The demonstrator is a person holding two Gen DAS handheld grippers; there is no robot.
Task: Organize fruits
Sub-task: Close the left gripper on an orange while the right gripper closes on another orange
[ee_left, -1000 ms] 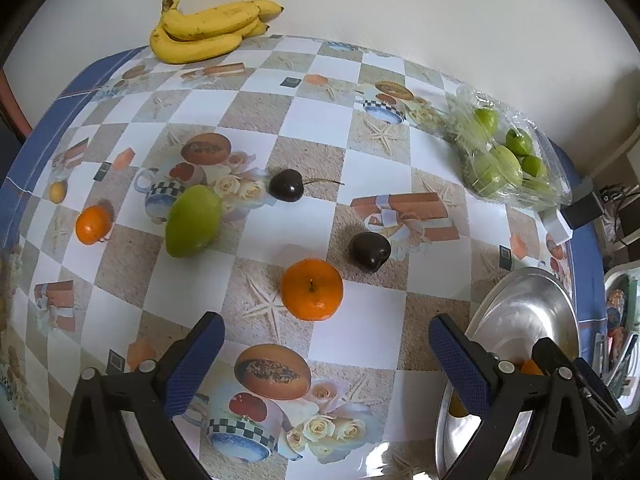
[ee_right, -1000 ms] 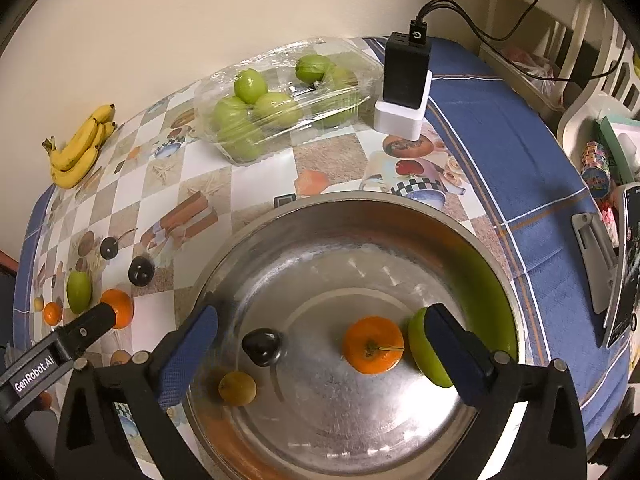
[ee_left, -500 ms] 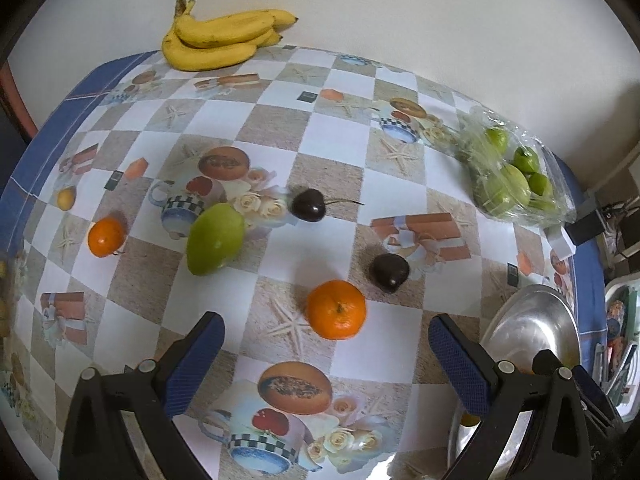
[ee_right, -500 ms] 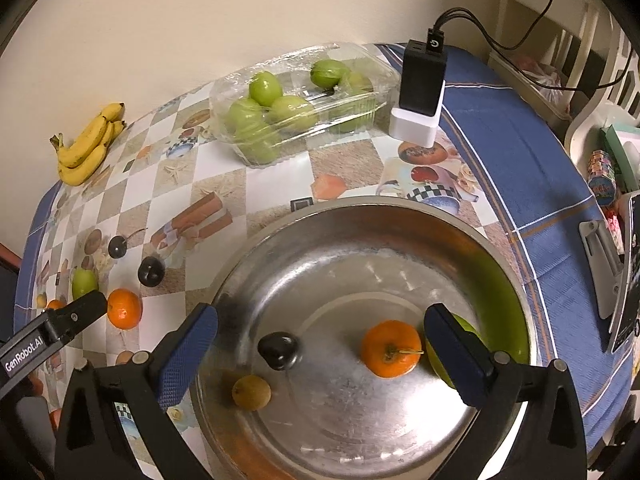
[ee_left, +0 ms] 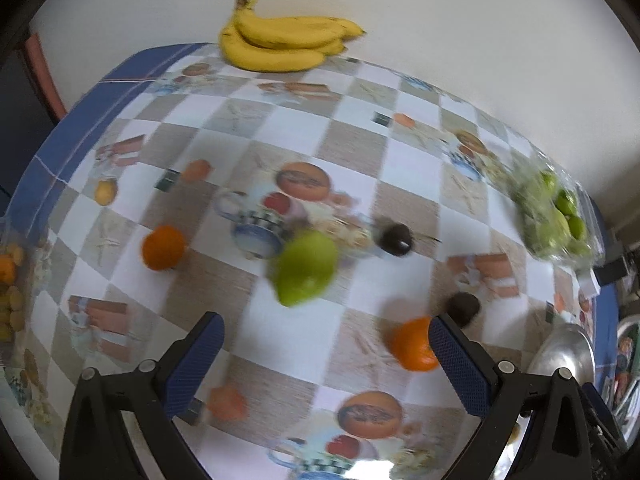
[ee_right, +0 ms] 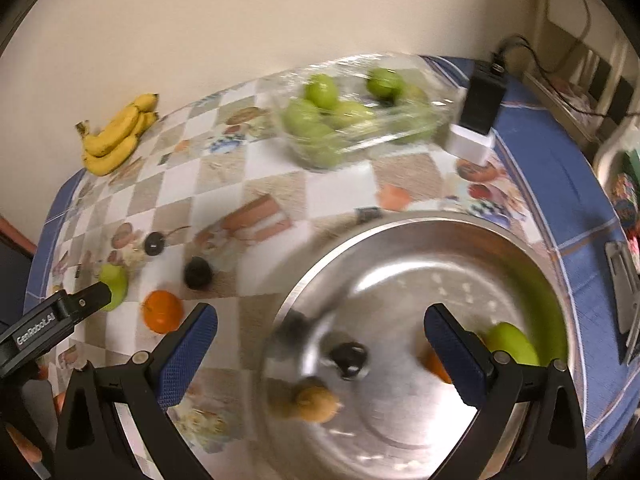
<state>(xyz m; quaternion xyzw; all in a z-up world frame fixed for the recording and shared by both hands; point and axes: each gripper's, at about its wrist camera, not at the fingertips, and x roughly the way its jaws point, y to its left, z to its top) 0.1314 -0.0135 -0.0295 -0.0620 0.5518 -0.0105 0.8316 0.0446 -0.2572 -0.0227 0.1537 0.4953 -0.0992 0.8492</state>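
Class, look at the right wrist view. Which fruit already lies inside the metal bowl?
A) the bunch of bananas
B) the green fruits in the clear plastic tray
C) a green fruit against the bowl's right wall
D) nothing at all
C: a green fruit rests inside the metal bowl against its right wall, while the bananas lie far off by the wall.

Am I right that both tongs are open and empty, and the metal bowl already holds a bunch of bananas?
Not quite. The right wrist view shows the bananas on the table by the wall, not in the metal bowl. Both the left tongs and the right tongs are open and empty.
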